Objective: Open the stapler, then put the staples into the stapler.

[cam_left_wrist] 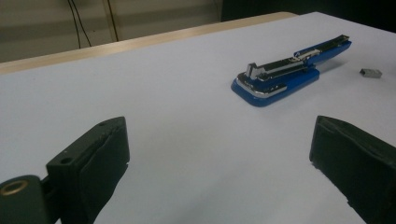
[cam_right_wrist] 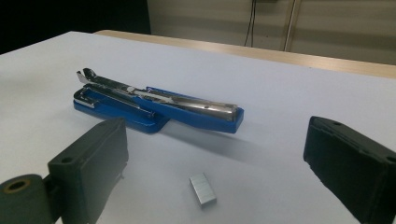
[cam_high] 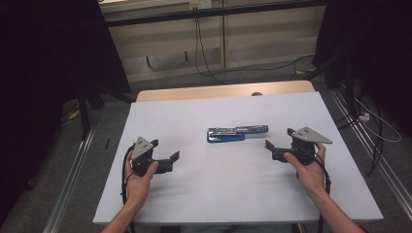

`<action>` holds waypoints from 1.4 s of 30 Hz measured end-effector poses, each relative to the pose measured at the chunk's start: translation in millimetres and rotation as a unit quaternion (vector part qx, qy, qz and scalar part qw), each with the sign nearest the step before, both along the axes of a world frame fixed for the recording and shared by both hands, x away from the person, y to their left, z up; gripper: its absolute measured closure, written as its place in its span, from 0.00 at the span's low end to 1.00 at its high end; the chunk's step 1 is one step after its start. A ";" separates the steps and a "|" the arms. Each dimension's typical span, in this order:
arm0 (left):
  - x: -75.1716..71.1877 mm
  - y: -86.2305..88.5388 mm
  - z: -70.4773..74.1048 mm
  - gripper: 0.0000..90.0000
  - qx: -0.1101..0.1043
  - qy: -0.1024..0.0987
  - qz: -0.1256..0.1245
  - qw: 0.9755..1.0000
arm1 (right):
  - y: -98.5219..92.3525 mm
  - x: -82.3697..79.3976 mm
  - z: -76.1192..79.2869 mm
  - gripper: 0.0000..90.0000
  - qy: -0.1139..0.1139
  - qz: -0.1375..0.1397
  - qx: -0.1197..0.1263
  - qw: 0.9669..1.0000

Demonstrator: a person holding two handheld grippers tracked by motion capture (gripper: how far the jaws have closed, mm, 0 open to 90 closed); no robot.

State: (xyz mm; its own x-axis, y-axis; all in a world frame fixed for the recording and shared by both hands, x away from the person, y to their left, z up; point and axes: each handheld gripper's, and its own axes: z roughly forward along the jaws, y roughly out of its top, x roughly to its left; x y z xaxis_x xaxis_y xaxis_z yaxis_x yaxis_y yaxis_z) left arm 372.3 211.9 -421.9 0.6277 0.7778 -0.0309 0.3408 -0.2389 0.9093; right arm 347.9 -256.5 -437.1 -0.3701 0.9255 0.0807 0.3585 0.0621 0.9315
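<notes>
Lying apart from both wide-open grippers, the blue stapler has a staple strip beside it.

Black cables are hanging down the beige wall behind the white table, trailing onto the grey floor.

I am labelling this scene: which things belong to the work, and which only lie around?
Belong: blue stapler, opened flat; staple strip beside it; left gripper and right gripper, both open.
Lying around: cables on the floor behind the table.
</notes>
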 end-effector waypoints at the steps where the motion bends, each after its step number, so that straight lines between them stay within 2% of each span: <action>1: -2.3 1.7 -0.1 0.06 0.003 0.001 0.001 1.000 | -0.8 -1.4 -0.1 0.07 0.000 -0.001 0.002 1.000; 5: -10.7 7.2 0.0 0.05 -0.006 -0.003 0.010 1.000 | -1.4 -5.7 0.5 0.07 -0.004 -0.002 0.005 1.000; 8: -17.7 9.8 1.1 0.05 0.002 -0.006 0.004 1.000 | 0.6 -7.3 0.8 0.08 -0.005 -0.001 0.004 1.000; 13: -28.7 14.2 1.0 0.04 0.001 -0.003 0.003 1.000 | 4.9 -9.8 0.2 0.08 -0.004 0.004 -0.005 1.000; 16: -25.8 14.2 -0.6 0.04 0.013 -0.001 0.004 1.000 | 5.4 -8.1 -1.4 0.08 0.002 0.006 0.001 1.000; 19: -22.8 13.1 -2.7 0.04 0.006 0.008 0.008 1.000 | 5.2 -6.9 -2.6 0.09 0.008 0.005 0.007 1.000; 23: -24.1 13.8 -1.5 0.04 0.000 0.005 0.009 1.000 | 3.9 -4.8 -1.4 0.09 0.004 0.003 0.006 1.000; 27: -25.2 16.2 -1.8 0.04 -0.004 0.006 0.010 1.000 | 3.6 1.7 -1.7 0.07 0.017 0.013 0.013 1.000; 30: -25.7 16.8 -1.9 0.07 -0.007 0.018 0.004 1.000 | 5.5 3.9 0.7 0.06 0.026 0.019 0.013 0.999; 34: -30.5 15.7 0.9 0.06 -0.005 0.009 0.006 1.000 | 5.7 6.4 3.8 0.06 0.044 0.038 0.009 0.998; 36: -33.8 15.3 2.2 0.06 -0.010 0.004 0.017 1.000 | 4.7 7.8 4.5 0.05 0.048 0.041 0.001 0.998; 39: -39.1 16.7 2.3 0.06 -0.005 0.006 0.016 1.000 | 2.6 10.3 5.4 0.07 0.056 0.050 -0.001 0.997; 41: -43.5 18.3 2.8 0.06 -0.007 0.005 0.012 1.000 | 2.7 12.1 5.8 0.07 0.062 0.055 -0.004 0.997; 42: -45.7 19.2 3.7 0.06 -0.015 0.002 0.010 1.000 | 3.3 13.1 6.0 0.07 0.063 0.057 -0.011 0.996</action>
